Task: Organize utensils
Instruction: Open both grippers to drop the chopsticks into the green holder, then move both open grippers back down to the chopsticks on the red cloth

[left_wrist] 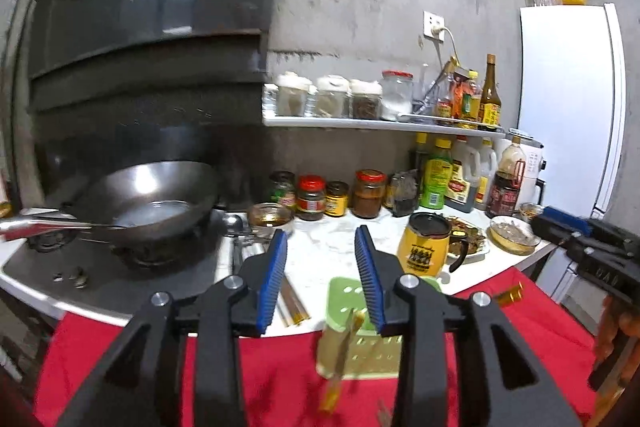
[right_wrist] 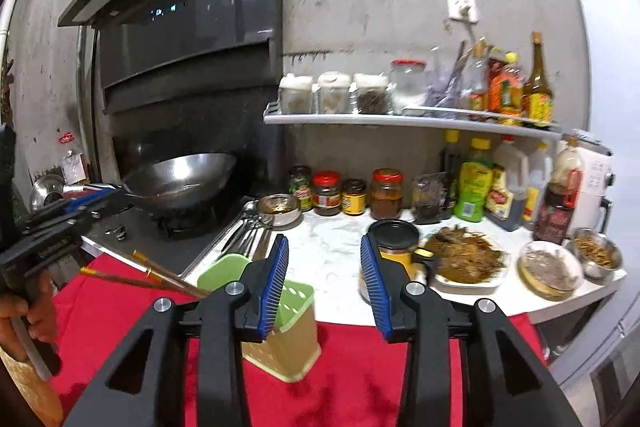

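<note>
A green utensil holder (left_wrist: 360,331) stands on a red cloth (left_wrist: 280,379) at the counter's front edge; it also shows in the right wrist view (right_wrist: 288,331). Brown chopsticks (right_wrist: 160,275) with gold tips stick out of it, leaning left; in the left view chopsticks (left_wrist: 340,359) show blurred over the holder. More chopsticks (left_wrist: 294,301) and metal spoons (right_wrist: 248,227) lie on the white counter (right_wrist: 328,259) by the stove. My left gripper (left_wrist: 322,275) is open and empty above the holder. My right gripper (right_wrist: 324,279) is open and empty, the holder just behind its left finger.
A wok (left_wrist: 148,199) sits on the stove at left. A yellow mug (left_wrist: 426,243), plates and bowls of food (right_wrist: 464,259), and jars and bottles (right_wrist: 384,195) line the counter and the shelf (left_wrist: 380,123). A white fridge (left_wrist: 568,99) stands at right.
</note>
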`<state>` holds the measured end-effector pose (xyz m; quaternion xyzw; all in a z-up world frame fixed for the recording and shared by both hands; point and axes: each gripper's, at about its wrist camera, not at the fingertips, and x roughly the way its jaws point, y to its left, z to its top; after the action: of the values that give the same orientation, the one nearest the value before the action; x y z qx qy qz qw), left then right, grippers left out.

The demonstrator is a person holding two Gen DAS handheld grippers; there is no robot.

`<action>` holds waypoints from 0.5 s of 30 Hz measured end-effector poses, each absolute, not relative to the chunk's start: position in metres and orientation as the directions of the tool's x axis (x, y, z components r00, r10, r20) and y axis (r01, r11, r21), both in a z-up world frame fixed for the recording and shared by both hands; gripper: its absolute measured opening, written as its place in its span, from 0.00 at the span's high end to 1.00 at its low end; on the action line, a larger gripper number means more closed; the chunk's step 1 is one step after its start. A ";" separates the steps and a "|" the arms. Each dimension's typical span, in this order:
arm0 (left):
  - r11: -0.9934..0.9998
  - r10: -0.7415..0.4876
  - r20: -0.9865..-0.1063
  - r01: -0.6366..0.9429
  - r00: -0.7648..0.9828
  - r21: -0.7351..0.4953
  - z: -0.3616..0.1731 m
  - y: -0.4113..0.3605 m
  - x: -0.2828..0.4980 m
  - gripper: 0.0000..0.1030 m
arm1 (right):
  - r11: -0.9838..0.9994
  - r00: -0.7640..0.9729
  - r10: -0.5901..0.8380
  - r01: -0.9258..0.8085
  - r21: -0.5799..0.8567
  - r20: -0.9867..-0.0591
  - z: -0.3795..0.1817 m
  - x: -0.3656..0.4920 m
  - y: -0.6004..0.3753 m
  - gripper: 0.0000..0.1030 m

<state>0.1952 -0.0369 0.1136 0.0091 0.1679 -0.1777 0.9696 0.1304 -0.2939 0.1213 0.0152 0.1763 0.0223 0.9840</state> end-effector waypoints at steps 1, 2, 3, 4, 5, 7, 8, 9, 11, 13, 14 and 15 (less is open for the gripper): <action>0.941 -0.329 -0.331 0.336 0.885 -0.039 0.114 -0.033 0.187 0.66 | 0.999 0.938 0.042 -0.033 0.033 -0.345 0.121 0.121 -0.296 0.62; 0.946 -0.315 -0.337 0.321 0.887 -0.038 0.112 -0.027 0.176 0.64 | 0.999 0.937 0.035 -0.026 0.031 -0.348 0.119 0.108 -0.298 0.62; 0.950 -0.303 -0.344 0.310 0.889 -0.036 0.111 -0.024 0.171 0.62 | 0.999 0.935 0.034 -0.024 0.032 -0.353 0.117 0.102 -0.299 0.62; 0.957 -0.280 -0.357 0.289 0.891 -0.029 0.106 -0.019 0.160 0.62 | 0.999 0.931 0.035 -0.023 0.037 -0.363 0.111 0.091 -0.301 0.62; 0.960 -0.269 -0.367 0.279 0.890 -0.026 0.101 -0.015 0.151 0.62 | 0.999 0.927 0.037 -0.024 0.041 -0.373 0.105 0.082 -0.301 0.62; 0.963 -0.257 -0.388 0.267 0.885 -0.030 0.090 -0.007 0.134 0.62 | 0.999 0.918 0.045 -0.030 0.044 -0.395 0.094 0.067 -0.300 0.62; 0.964 -0.255 -0.398 0.264 0.882 -0.033 0.085 -0.005 0.128 0.61 | 0.998 0.911 0.052 -0.037 0.045 -0.409 0.086 0.060 -0.298 0.62; 0.964 -0.255 -0.406 0.263 0.878 -0.036 0.079 -0.003 0.123 0.61 | 0.998 0.904 0.057 -0.043 0.044 -0.425 0.079 0.054 -0.296 0.62; 0.957 -0.276 -0.427 0.289 0.861 -0.035 0.071 -0.005 0.123 0.61 | 0.998 0.895 0.059 -0.043 0.047 -0.442 0.069 0.045 -0.293 0.62; 0.939 -0.321 -0.443 0.341 0.838 -0.035 0.066 -0.011 0.130 0.62 | 0.996 0.886 0.080 -0.056 0.066 -0.456 0.060 0.038 -0.289 0.62; 0.934 -0.330 -0.441 0.356 0.835 -0.026 0.064 -0.015 0.135 0.62 | 0.996 0.886 0.082 -0.057 0.067 -0.456 0.057 0.034 -0.288 0.62; 0.934 -0.328 -0.440 0.358 0.836 -0.016 0.063 -0.019 0.138 0.62 | 0.996 0.886 0.078 -0.056 0.063 -0.456 0.056 0.031 -0.287 0.62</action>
<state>0.1383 -0.0193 0.0628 0.0336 0.2235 -0.1791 0.9575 0.0312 -0.2868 0.0556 0.0238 0.2358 0.0346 0.9709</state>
